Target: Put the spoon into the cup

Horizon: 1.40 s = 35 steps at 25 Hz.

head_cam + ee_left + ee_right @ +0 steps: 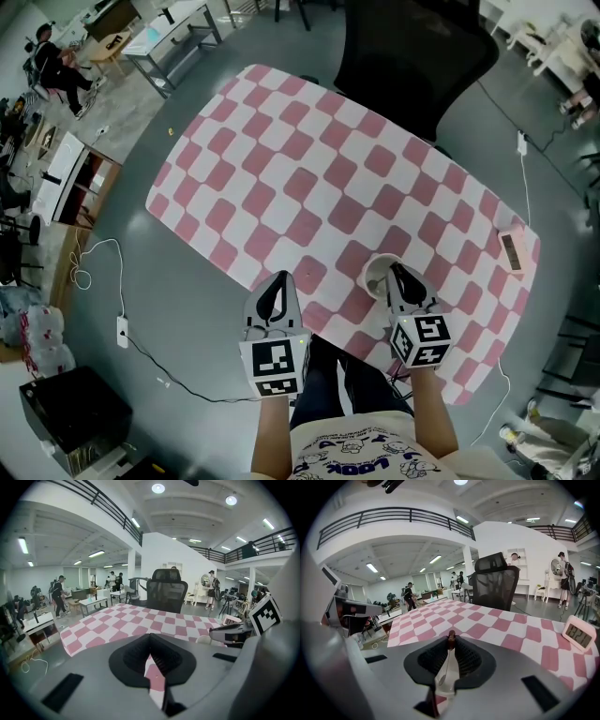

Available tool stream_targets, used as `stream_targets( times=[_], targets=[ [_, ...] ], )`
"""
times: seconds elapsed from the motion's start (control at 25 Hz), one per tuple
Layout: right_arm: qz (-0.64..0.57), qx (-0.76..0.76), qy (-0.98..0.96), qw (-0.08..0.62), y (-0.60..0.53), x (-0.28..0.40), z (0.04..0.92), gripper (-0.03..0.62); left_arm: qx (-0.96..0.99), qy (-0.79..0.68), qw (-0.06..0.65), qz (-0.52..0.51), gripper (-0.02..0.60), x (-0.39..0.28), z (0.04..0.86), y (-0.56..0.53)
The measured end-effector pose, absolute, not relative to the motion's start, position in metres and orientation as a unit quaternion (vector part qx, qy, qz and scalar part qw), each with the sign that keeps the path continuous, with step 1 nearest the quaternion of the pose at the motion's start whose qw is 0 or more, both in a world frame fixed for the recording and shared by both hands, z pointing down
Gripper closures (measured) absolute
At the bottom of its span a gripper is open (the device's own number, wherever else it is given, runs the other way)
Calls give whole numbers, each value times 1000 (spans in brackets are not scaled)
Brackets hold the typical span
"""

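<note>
A white cup (378, 278) stands on the pink-and-white checked table (309, 169) near its front edge. My right gripper (395, 272) hangs right over the cup, shut on a thin metal spoon (445, 665). The spoon's brown handle end is pinched at the fingertips (450, 640), and its bowl hangs down between the jaws over a white surface. My left gripper (278, 279) hovers at the table's front edge, left of the cup, its jaws together with nothing in them. The left gripper view shows the cup (204, 640) and the right gripper (233, 633) off to the right.
A small digital clock (511, 249) lies at the table's right edge, also seen in the right gripper view (579, 636). A black office chair (412, 56) stands at the far side. Cables run over the floor to the left and right. People and desks are far off.
</note>
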State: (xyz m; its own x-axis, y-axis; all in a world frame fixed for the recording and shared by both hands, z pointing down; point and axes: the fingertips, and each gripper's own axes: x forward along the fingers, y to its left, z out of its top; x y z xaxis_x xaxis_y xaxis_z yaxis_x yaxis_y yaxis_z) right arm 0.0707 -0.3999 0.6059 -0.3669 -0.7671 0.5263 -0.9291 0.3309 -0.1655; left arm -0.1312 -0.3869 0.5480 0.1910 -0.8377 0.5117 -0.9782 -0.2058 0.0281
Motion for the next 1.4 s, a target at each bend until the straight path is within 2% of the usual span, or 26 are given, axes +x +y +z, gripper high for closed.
stream_targets(
  times=[0.64,1.0,1.16,1.4],
  targets=[
    [173,534,-795,229,-407,80,619,524,751,-604,183,196,571,-135,552,-389],
    [169,551,-782,234,-410,93,627,499,755,-599,180,197,571,-133,551,-389],
    [173,556,-781,228,-410,92,625,427,754,-601,178,196,571,-134,547,-389],
    [156,574,-778,202,-411,100,598,402,752,-609,171,182,571,-136,533,-387]
  ],
)
